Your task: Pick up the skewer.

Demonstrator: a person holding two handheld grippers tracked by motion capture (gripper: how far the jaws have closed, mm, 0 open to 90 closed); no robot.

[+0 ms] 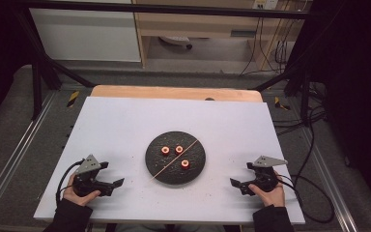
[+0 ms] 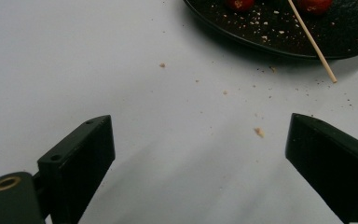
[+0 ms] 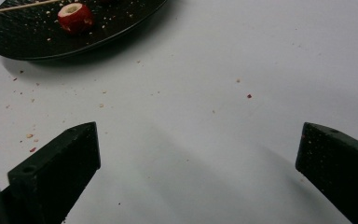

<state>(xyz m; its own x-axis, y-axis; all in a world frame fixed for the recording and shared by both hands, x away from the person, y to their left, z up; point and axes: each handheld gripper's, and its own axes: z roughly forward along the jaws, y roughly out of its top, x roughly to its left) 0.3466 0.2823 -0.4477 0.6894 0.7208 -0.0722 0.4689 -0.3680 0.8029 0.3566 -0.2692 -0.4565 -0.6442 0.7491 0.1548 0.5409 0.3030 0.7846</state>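
You find no readable text, label, brand or number here: nothing legible on the dark plate (image 1: 174,175) ahead of and between your tongs, nor on the white table (image 1: 125,125) beneath them.

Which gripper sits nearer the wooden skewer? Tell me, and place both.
Left. The left gripper rests open on the table just left of the wooden skewer, whose near tip overhangs the black plate toward it. The right gripper, open, lies farther off, beyond the plate's right edge.
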